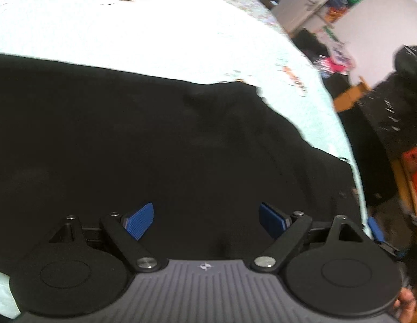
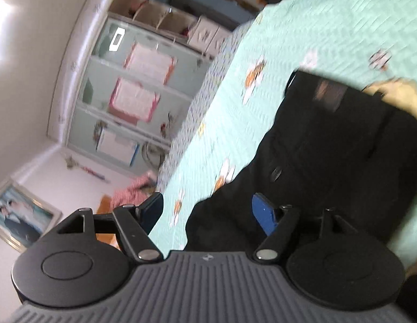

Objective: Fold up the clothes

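1. A black garment (image 1: 154,140) is lying spread on a bed with a mint patterned bedspread (image 1: 154,27), reaching right up to the bed's edge, likely so both tools can get at its border.
2. The left gripper (image 1: 205,219) is hanging over the middle of the cloth, angled downward. Its jaws are standing wide apart with nothing between the blue pads (image 1: 139,220), so it is grasping nothing.
3. The right gripper (image 2: 207,211) is hovering at the bedside, tilted and nearly level. Its jaws are released too, one finger over the bedspread (image 2: 329,27) and one over the garment (image 2: 329,161), apparently lining up on the fabric's edge.
4. A hand (image 2: 397,94) is showing at the garment's far end.
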`<state>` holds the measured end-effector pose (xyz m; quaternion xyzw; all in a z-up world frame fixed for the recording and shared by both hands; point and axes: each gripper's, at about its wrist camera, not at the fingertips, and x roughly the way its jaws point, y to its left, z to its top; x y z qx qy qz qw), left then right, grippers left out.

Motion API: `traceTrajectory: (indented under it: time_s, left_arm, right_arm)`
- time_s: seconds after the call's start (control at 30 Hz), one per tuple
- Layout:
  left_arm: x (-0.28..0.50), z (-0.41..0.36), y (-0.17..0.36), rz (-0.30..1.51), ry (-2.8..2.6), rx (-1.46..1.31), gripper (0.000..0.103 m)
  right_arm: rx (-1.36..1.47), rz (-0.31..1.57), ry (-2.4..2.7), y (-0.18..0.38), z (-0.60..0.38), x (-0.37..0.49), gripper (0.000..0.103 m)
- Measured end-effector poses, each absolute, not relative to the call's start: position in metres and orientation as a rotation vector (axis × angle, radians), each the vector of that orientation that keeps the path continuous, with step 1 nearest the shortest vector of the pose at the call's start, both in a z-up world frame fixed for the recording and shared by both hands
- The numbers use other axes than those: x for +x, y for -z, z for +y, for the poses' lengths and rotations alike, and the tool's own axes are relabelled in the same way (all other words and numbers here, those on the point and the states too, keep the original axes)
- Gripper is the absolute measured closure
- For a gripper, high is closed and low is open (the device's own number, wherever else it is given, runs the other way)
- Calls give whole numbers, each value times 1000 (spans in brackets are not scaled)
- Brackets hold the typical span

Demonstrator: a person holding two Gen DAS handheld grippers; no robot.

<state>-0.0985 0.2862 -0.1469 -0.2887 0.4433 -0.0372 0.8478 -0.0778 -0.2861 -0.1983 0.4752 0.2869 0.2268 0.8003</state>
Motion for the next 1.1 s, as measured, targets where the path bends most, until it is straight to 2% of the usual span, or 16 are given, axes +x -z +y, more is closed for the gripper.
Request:
traceTrajectory:
  time_s: [0.23, 0.27, 0.3, 0.37, 0.57, 0.7, 0.73, 0.77, 0.8, 0.83, 1.0, 1.1]
  left_arm:
    - [-79, 254, 165, 1002, 131, -539, 14]
    - [-77, 255, 172, 1012, 118, -540, 15]
    - [-79, 258, 176, 995, 114, -551, 15]
    - [-82, 264, 174, 982, 120, -568, 15]
    - [-89, 268, 166, 1002, 102, -537, 15]
    - [-96, 271, 169, 1006, 88, -493, 15]
    - [-97, 271, 168, 1004, 70, -472, 15]
    - [-98, 272, 167, 1004, 58, -452, 15]
    - [-99, 272, 166, 1004, 45, -432, 15]
    - [-101, 273, 163, 1010, 30, -410, 15]
    - [-106, 264, 148, 983, 63, -322, 15]
    - [-99, 246, 151, 1010, 81, -248, 15]
  right_arm:
    - [998, 663, -394, 219, -275, -59, 27]
    - [968, 701, -335, 229, -277, -53, 28]
    - [965, 713, -311, 233, -277, -51, 34]
    - [999, 701, -310, 234, -275, -52, 34]
    - [848, 667, -456, 200, -243, -64, 31]
    - [671, 768, -581, 201, -194, -62, 34]
    - [603, 802, -564, 208, -184, -60, 37]
    - [532, 831, -534, 217, -177, -58, 56]
    - [487, 836, -509, 221, -175, -58, 70]
    - [478, 837, -496, 221, -176, -57, 73]
    - [370, 818, -502, 186, -163, -71, 69]
    - [428, 800, -598, 179, -150, -74, 66]
